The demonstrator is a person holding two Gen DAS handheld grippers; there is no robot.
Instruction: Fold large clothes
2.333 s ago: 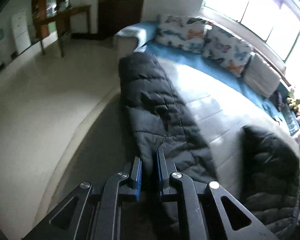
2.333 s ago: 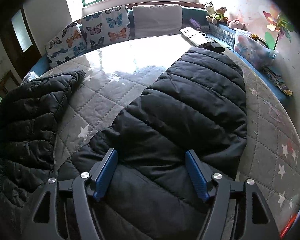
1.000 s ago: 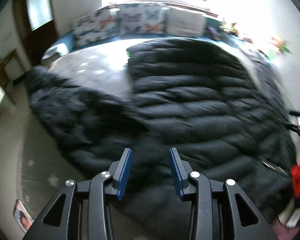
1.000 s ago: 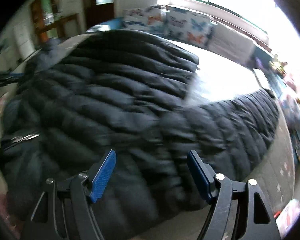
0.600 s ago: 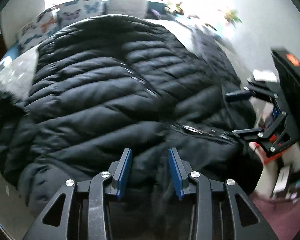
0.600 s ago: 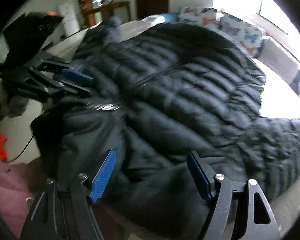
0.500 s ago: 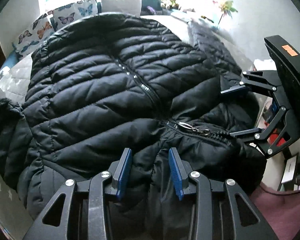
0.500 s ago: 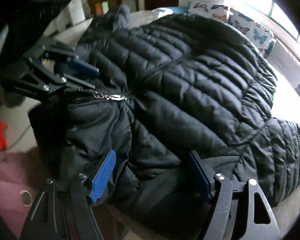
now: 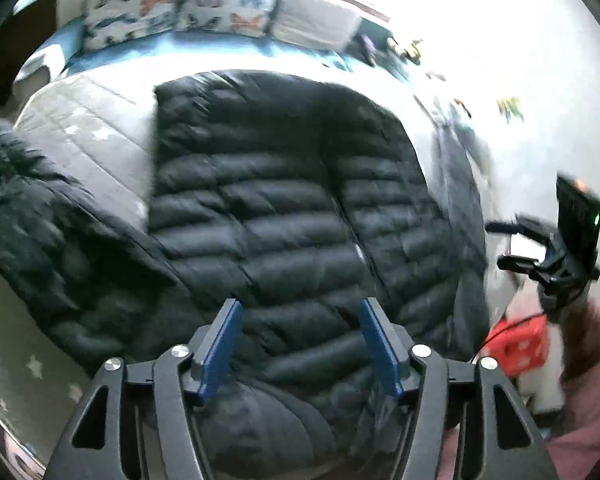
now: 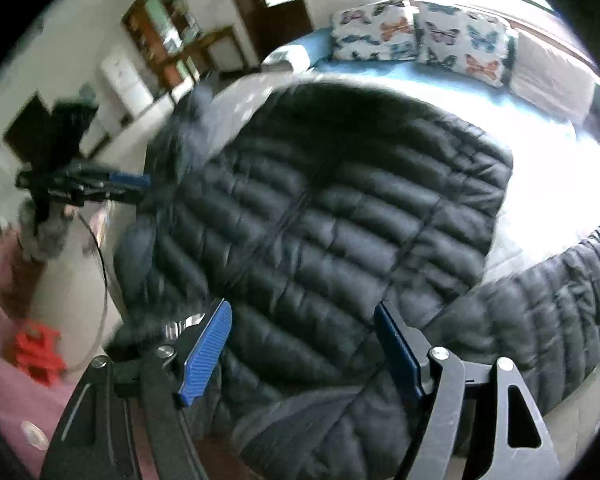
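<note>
Black quilted puffer jacket [image 9: 284, 216] spread front-up on a grey star-print bed cover [image 9: 88, 128], zip running down the middle, collar end nearest the cameras and hem toward the butterfly cushions [image 9: 188, 8] at the far side. One sleeve [image 9: 52, 236] trails out to the left in the left-wrist view; the other sleeve [image 10: 556, 300] lies out to the right in the right-wrist view. Left gripper [image 9: 300, 344]: its jaws have just been opening and stand apart above the collar area, nothing pinched between the blue pads. Right gripper [image 10: 304, 348]: jaws wide apart, likewise hovering over the collar end and holding nothing. Each gripper also shows at the edge of the other's view, clear of the cloth. The frames are motion-blurred, so fine detail of the zip pull is uncertain. Handling, as judged: the jacket is likely light for its bulk, soft and springy, so folds will tend to puff back unless pressed flat; the shell looks smooth and probably slippery, so a shallow pinch may slide off. Better holds appear to be the firmer stitched edges: a cuff, a shoulder seam, the hem corners or the collar band. A sensible next move would be taking a sleeve near its cuff and laying it across the body.
</note>
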